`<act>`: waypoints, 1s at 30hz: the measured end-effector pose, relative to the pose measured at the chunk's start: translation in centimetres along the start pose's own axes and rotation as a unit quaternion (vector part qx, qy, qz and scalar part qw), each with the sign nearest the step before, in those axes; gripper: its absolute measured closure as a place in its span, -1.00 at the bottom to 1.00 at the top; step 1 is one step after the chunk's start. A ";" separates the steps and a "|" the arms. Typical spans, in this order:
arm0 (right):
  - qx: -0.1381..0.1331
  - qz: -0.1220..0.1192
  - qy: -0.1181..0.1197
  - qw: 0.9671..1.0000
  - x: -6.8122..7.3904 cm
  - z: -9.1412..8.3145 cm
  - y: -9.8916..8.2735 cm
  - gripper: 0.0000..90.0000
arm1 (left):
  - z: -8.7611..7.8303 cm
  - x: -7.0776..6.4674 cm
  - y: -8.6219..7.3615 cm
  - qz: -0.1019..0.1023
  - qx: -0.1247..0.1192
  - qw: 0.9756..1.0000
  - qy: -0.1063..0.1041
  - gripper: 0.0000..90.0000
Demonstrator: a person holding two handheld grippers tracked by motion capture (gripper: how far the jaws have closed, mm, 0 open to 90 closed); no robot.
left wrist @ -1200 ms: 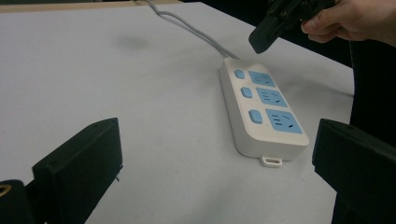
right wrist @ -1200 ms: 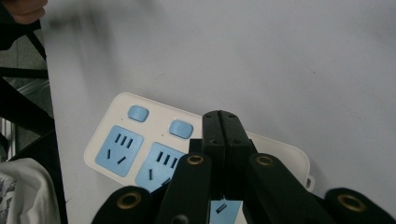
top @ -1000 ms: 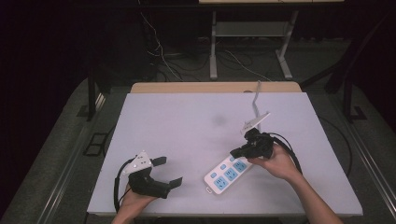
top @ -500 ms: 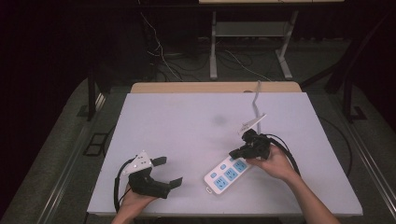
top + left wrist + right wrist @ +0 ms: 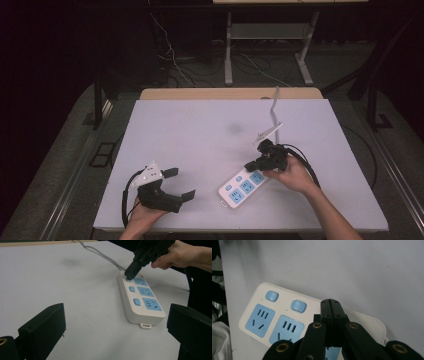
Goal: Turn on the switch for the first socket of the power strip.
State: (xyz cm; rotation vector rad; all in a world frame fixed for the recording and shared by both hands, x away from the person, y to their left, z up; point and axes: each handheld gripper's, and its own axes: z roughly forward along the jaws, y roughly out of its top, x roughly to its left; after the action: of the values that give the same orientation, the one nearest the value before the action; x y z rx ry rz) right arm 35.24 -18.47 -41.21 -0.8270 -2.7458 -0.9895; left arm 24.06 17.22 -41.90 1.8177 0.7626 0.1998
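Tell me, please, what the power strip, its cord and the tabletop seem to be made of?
Power strip: likely moulded plastic, a smooth white body with light blue sockets and buttons, rounded corners, slight sheen. Cord: probably a rubbery grey jacket, since it bends in soft curves. Tabletop: matte pale sheet, perhaps laminate; a wood-coloured edge shows at its far side.

**A:** What sits under the jaws of the left gripper (image 5: 181,183)?

**B:** A white table (image 5: 190,125), bare between them.

**A:** And ahead of those jaws?

**B:** A faint dark smudge (image 5: 71,262), possibly a stain; it's too dim to tell. Farther on, a wooden strip (image 5: 200,93) runs along the table's far edge. Beyond that, loose cables (image 5: 170,60) lie on the floor beside a grey desk frame (image 5: 229,50).
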 end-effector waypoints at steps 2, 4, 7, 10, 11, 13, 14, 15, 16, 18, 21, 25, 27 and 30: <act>0.002 -0.004 -0.003 1.000 0.1 0.0 0.0 1.00 | 0.0 0.0 0.0 0.001 0.001 1.000 0.000 -0.99; 0.004 -0.008 0.001 1.000 -0.1 0.1 0.1 1.00 | 0.0 0.0 0.0 0.002 0.001 1.000 0.000 -0.99; 0.006 -0.013 -0.003 1.000 0.1 0.1 0.1 1.00 | 0.0 0.0 0.0 0.001 0.002 1.000 0.000 -0.99; 0.007 -0.015 -0.004 1.000 0.1 0.2 0.1 1.00 | 0.1 0.0 0.0 0.002 0.003 1.000 -0.001 -0.99; 0.007 -0.016 -0.005 1.000 0.1 0.2 0.1 1.00 | 0.1 0.0 0.0 0.002 0.003 1.000 -0.001 -0.99; 0.010 -0.023 -0.010 1.000 0.3 0.2 0.2 1.00 | 0.1 0.0 0.0 0.003 0.003 1.000 -0.001 -0.99; 0.012 -0.025 -0.012 1.000 0.3 0.2 0.2 1.00 | 0.1 0.0 0.0 0.003 0.003 1.000 -0.001 -0.99; 0.013 -0.032 -0.016 0.999 0.4 0.2 0.2 1.00 | 0.1 0.0 0.0 0.003 0.003 1.000 -0.001 -0.99; 0.013 -0.032 -0.016 0.999 0.4 0.2 0.2 1.00 | 0.1 0.0 0.0 0.003 0.003 1.000 -0.001 -0.99; 0.014 -0.032 -0.017 0.999 0.5 0.2 0.3 1.00 | 0.1 0.0 0.0 0.003 0.003 1.000 -0.001 -0.99; 0.013 -0.027 -0.016 0.999 0.4 0.2 0.2 1.00 | 0.1 0.0 0.0 0.004 0.003 1.000 -0.001 -0.99; 0.016 -0.031 -0.018 0.999 0.5 0.2 0.3 1.00 | 0.1 0.0 0.0 0.005 0.004 1.000 -0.002 -0.99; 0.015 -0.033 -0.019 0.999 0.5 0.3 0.3 1.00 | 0.0 0.0 0.0 0.007 0.003 1.000 -0.002 -0.99; 0.020 -0.036 -0.015 0.999 0.7 0.5 0.4 1.00 | 0.0 0.0 0.0 0.004 0.001 1.000 0.001 -0.99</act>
State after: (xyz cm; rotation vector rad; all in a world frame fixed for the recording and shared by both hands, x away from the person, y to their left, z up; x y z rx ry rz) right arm 34.91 -17.62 -41.21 -0.7469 -2.8302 -0.9374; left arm 24.04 17.24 -41.86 1.8220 0.7565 0.2059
